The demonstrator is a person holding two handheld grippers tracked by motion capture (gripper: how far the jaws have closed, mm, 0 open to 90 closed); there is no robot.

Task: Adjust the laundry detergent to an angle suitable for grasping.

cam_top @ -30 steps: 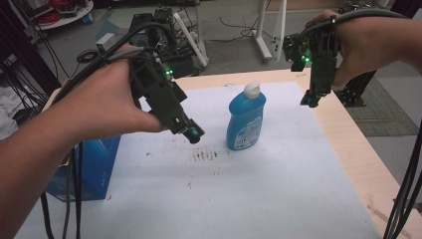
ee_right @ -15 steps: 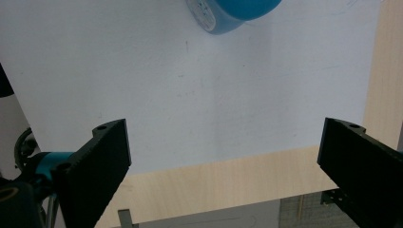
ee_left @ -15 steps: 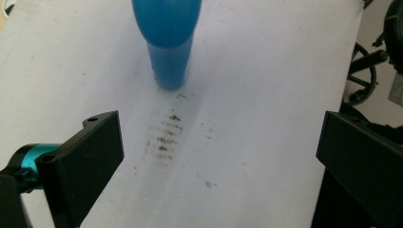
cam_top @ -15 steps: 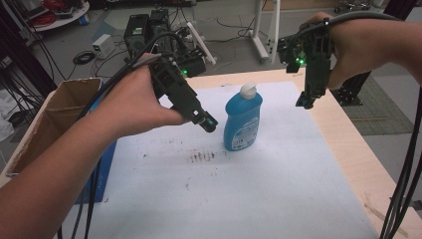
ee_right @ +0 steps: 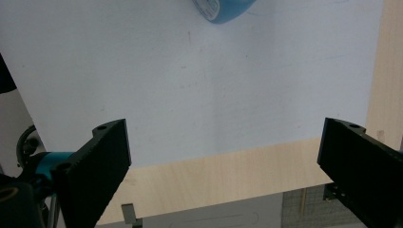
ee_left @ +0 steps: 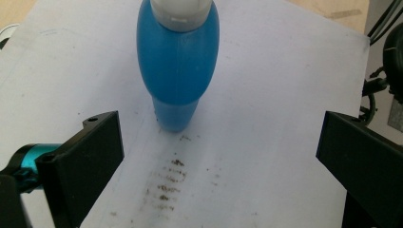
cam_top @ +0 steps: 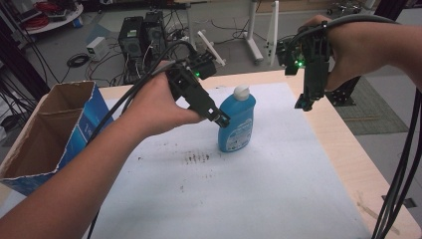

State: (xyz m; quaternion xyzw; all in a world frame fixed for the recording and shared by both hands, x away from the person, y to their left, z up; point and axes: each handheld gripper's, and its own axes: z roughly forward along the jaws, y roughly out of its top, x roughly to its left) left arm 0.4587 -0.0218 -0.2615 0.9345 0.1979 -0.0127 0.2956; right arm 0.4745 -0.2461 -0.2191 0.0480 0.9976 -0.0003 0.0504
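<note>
I am seeing an open cardboard box (cam_top: 47, 134) sitting at the table's left edge, a white sheet (cam_top: 239, 194) covering the wooden table (cam_top: 348, 164), and dark specks (cam_top: 198, 158) lying mid-sheet.

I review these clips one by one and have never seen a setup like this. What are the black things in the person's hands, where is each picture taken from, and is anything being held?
A person holds a two-jaw gripper in each hand; no robot arm is involved. The high view looks down on the table from above. The other two views come from cameras riding on the grippers, looking along their black jaws.

A white sheet covers most of the table. A blue bottle with a white cap stands upright on it, with dark specks nearby. An open cardboard box sits at the left edge.

The left gripper is at the bottle's side, jaws open and empty. The right gripper hangs above the table's far right, also open. Nothing is held.
</note>
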